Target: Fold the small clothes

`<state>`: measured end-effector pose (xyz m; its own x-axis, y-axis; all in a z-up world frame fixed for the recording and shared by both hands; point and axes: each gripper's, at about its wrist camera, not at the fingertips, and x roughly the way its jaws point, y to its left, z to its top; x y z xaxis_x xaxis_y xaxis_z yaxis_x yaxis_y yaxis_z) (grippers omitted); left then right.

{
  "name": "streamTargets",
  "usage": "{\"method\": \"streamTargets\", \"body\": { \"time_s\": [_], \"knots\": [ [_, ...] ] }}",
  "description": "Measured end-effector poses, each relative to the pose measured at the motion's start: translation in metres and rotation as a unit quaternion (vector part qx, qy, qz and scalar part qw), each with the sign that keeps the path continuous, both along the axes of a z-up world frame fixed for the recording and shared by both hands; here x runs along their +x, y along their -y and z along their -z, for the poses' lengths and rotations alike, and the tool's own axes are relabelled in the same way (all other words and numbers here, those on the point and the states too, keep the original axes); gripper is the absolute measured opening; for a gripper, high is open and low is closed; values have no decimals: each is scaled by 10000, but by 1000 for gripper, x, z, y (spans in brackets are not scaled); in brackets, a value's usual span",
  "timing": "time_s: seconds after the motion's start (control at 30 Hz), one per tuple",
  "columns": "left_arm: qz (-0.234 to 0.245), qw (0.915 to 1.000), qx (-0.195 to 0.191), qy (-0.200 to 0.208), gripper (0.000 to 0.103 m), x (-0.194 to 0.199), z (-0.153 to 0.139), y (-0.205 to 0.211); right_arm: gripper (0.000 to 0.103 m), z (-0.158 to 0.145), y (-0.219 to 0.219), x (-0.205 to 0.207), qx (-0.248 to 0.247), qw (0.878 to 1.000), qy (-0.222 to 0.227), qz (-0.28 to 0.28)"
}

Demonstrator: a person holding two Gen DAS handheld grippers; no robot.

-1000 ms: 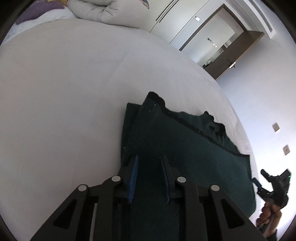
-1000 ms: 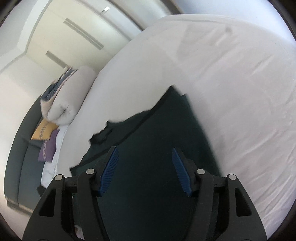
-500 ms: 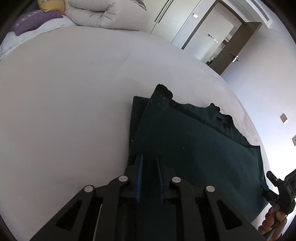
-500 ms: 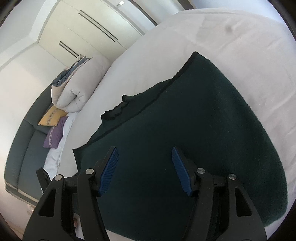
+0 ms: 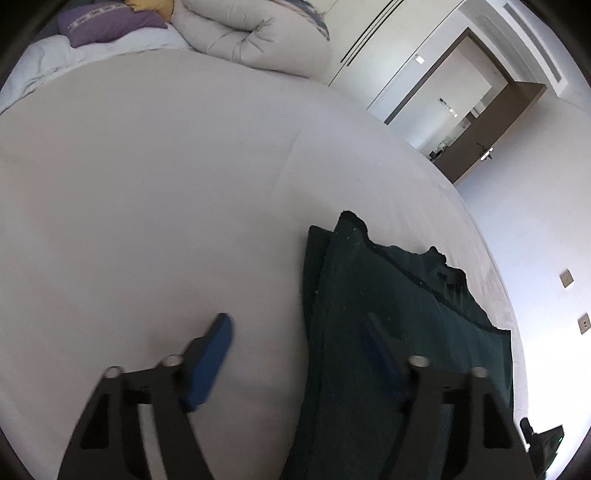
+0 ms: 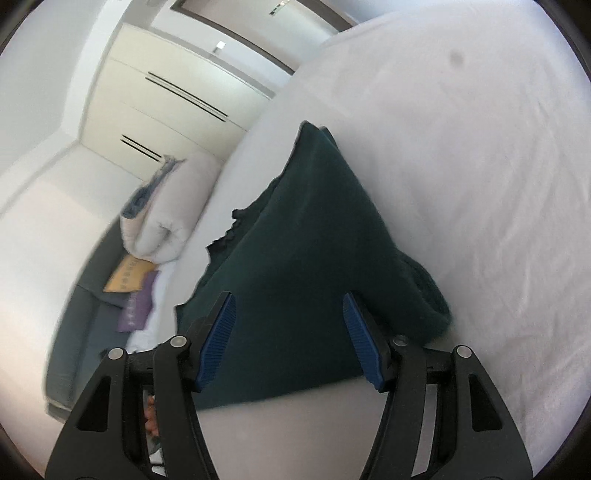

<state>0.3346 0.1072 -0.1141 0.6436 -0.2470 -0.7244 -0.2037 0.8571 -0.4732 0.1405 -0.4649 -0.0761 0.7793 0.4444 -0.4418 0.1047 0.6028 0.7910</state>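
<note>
Dark green garment [image 5: 399, 332] lies folded on the white bed sheet [image 5: 166, 203], layers stacked w/ a lower layer peeking out along its left edge in the left wrist view; black trim runs along the far edge, ragged collar-like bit near the far right. In the right wrist view the same garment [image 6: 306, 266] reads as a thick wedge, bulky rolled fold at its right side, resting on the sheet [image 6: 461, 166].

Left tongs [image 5: 295, 354]: spread wide, holding nothing. Left blue pad over bare sheet, right pad over the garment, so the garment's left edge sits between them. Slightly blurred; contact w/ the cloth can't be told.

Right tongs [image 6: 288, 339]: also spread wide, nothing pinched. Both blue pads [image 6: 218, 339] frame the near part of the garment; whether they touch it can't be told. Right tongs also show at the lower-right rim of the left wrist view.

Bkgd: rolled white duvet [image 5: 258, 37] at the bed's head, purple pillow [image 5: 110, 22] & yellow pillow [image 6: 127, 278] beside it, white wardrobe doors [image 6: 166, 92], brown door [image 5: 491, 136] ajar.
</note>
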Motion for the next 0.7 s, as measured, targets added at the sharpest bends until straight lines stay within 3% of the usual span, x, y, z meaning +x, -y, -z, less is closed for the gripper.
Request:
{"method": "streamTargets", "body": {
  "time_s": [0.1, 0.23, 0.3, 0.47, 0.57, 0.7],
  "knots": [
    [44, 9999, 98, 19, 64, 10, -6, -1, 58, 2, 4, -4, 85, 9999, 118, -28],
    [145, 9997, 173, -6, 64, 29, -11, -1, 59, 2, -6, -5, -246, 9995, 175, -49],
    [289, 9989, 330, -186, 64, 42, -8, 3, 59, 2, -6, -5, -261, 9995, 182, -57],
    [426, 9959, 793, -112, 64, 58, -9, 13, 59, 5, 1, -5, -89, 9996, 259, -48],
    [663, 9898, 1257, -47, 64, 64, -13, 26, 59, 6, 2, -5, -102, 9995, 283, -58],
    [880, 9837, 1568, -90, 64, 73, -12, 35, 59, 6, 5, -5, -57, 9995, 310, -55]
  ]
}}
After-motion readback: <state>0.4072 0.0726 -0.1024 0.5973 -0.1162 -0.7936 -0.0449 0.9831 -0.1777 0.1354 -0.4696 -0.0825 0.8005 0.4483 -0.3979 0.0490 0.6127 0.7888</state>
